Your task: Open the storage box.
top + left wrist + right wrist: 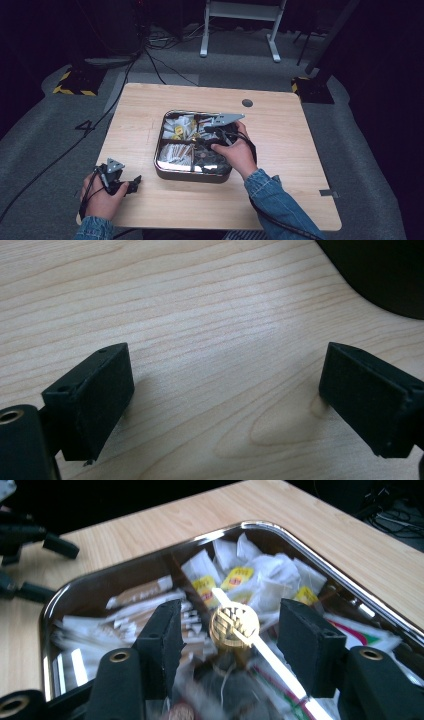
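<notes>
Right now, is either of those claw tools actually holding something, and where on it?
No. The left gripper is open over bare table; the right gripper is open around a gold knob, fingers apart from it.

The surface [150,130] is a light wood-grain top with rounded corners and a small dark round hole [247,103] near its far edge. A shiny metal tray [163,172] with rounded corners sits directly on it, about in the middle, divided into compartments of packets. The left gripper [131,185] rests low at the near left corner, well apart from the tray.
</notes>
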